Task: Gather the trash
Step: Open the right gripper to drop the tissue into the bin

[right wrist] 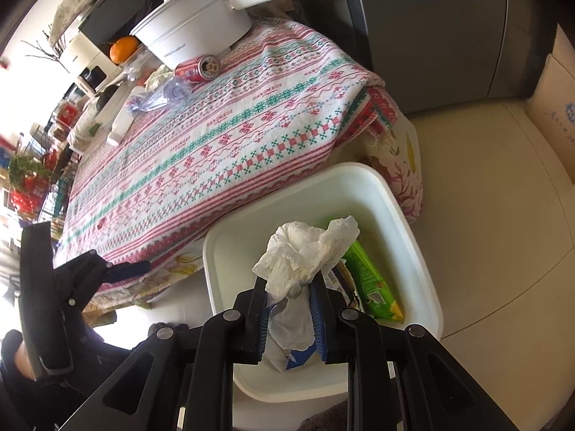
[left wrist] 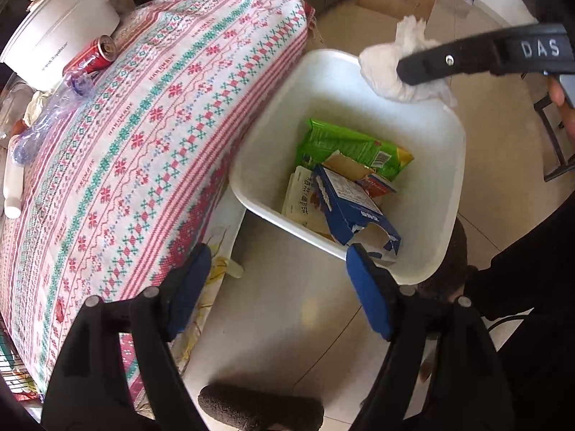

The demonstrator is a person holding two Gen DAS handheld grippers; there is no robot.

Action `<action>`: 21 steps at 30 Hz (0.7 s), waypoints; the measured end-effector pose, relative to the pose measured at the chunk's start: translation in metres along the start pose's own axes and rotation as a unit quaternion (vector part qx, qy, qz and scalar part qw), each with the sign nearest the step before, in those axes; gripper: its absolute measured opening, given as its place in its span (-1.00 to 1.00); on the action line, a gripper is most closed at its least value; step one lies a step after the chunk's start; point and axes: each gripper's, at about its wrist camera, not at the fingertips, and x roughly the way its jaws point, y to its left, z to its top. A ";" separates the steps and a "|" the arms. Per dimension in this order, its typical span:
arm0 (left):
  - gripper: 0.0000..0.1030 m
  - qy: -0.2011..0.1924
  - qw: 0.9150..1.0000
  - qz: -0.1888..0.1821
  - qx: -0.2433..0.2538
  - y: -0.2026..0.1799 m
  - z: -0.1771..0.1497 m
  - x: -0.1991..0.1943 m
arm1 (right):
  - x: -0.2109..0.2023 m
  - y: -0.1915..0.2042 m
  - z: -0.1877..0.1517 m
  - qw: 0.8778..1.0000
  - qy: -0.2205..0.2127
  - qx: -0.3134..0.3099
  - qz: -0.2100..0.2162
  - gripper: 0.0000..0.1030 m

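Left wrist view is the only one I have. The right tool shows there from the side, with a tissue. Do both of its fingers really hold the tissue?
Observer: Yes. In the right wrist view the right tool is shut on the tissue, with one blue pad on each side.
Operator: Is the tissue over the bin?
Observer: Seen along that tool, it lies in front of the inside of the bin, with the green packet beyond it.
Operator: Is anything hidden behind the pot?
Observer: An orange sits just beside the pot.

home kitchen | pot point(right wrist: 194, 32) | tablecloth point(right wrist: 215, 136) | fridge point(right wrist: 431, 36)
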 end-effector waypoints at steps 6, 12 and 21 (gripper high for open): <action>0.51 -0.012 1.000 0.006 -0.011 0.007 -0.004 -0.011 | -0.002 -0.001 0.000 1.000 0.001 0.008 -0.010 0.20; 0.52 -0.024 0.999 0.005 -0.025 0.017 -0.004 -0.021 | -0.009 -0.004 0.006 1.000 -0.011 0.024 -0.009 0.32; 0.58 -0.050 0.996 0.014 -0.073 0.048 -0.006 -0.040 | -0.014 0.015 0.022 0.999 -0.028 0.022 -0.003 0.42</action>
